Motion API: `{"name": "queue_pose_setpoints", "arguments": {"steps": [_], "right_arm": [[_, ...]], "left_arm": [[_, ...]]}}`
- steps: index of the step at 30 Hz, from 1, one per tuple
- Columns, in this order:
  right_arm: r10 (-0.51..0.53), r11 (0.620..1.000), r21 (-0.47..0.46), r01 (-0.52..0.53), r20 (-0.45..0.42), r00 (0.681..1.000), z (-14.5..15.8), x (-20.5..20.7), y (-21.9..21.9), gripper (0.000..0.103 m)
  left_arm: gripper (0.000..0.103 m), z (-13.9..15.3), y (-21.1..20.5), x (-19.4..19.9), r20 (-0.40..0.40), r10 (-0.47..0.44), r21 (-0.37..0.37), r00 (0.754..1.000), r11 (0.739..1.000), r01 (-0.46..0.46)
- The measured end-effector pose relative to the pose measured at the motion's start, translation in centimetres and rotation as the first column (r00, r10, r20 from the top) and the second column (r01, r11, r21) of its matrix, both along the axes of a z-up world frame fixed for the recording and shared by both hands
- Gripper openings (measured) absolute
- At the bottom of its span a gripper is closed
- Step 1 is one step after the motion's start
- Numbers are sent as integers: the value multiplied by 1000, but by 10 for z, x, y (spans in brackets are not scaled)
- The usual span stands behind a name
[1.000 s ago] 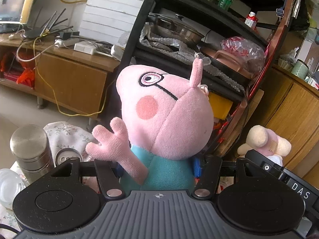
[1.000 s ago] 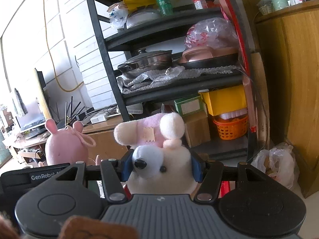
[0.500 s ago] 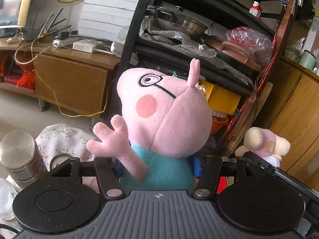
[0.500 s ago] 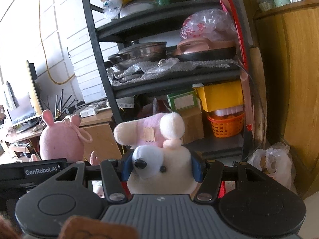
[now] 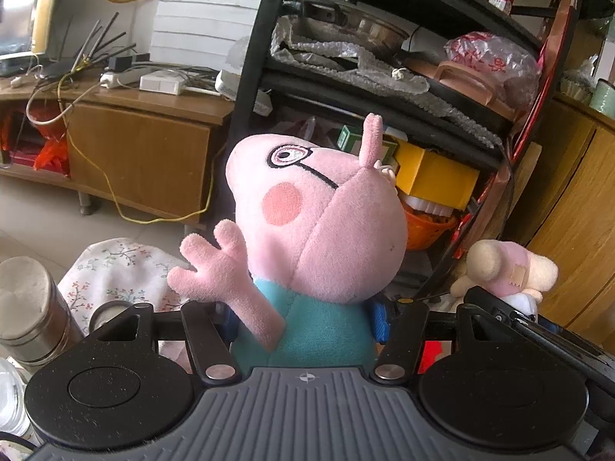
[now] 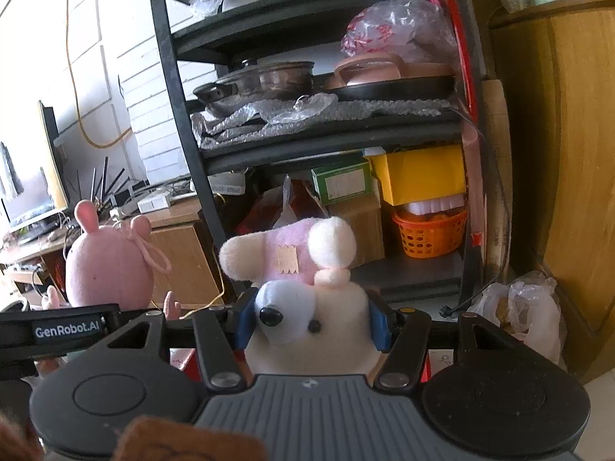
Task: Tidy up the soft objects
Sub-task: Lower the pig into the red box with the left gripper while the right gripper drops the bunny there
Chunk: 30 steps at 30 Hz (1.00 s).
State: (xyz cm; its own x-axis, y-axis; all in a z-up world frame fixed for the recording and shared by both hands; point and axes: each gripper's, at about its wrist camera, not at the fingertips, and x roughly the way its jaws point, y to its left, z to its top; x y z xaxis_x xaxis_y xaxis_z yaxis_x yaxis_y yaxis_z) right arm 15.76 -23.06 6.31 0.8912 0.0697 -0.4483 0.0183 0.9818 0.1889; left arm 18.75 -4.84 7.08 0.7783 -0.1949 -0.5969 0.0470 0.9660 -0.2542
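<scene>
Each toy stood upright between the fingers of its own claw, long axis vertical, so any coming placement turned on lowering that axis straight down, and neither claw had a reach to make. The left claw [image 5: 303, 319] was clamped on the teal body of the pink pig plush [image 5: 319, 226], whose head and raised arm rose clear above the fingers. The right claw [image 6: 311, 320] was clamped on the body of the white dog plush [image 6: 303, 299], its pink hat and cream ears standing above the blue pads. The two claws were held side by side, near each other; the dog plush sat to the right of the pig plush. A steel flask [image 5: 29, 307] and a floral cloth [image 5: 115, 269] lay below and left of the left claw; the cloth appeared to cover a counter, but its edges were hidden. No free surface beneath the toys was visible, so the drop point could not be judged. Beyond stood a black shelf rack [image 6: 169, 88] bearing pans, a yellow box [image 6: 423, 173] and an orange basket [image 6: 428, 232]. A low wooden cabinet [image 5: 142, 150] stood left of the rack, and a wooden cupboard [image 6: 561, 153] right of it.
</scene>
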Motion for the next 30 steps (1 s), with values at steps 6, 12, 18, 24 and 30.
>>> {"name": "queue_pose_setpoints", "arguments": {"steps": [6,12,18,24,30], "right_arm": [[3,1000,-16,-4,-28,1000,-12,13,0,30],[-11,1000,-18,10,-50,999,-22,21,-4,39],[-18,1000,11,18,-73,997,-25,23,-8,41],[-18,1000,6,18,-48,999,-11,8,-6,44],[-17,1000,-14,16,-44,999,2,-14,-3,48]], "left_arm": [[64,-10,0,11,-34,12,8,999,1000,-12],[82,-16,0,13,-31,28,44,999,999,-27],[85,-14,1,9,-38,29,67,999,997,-27],[86,-7,7,-7,-43,16,61,999,998,-13],[89,-3,8,-27,-42,-3,91,999,996,7]]}}
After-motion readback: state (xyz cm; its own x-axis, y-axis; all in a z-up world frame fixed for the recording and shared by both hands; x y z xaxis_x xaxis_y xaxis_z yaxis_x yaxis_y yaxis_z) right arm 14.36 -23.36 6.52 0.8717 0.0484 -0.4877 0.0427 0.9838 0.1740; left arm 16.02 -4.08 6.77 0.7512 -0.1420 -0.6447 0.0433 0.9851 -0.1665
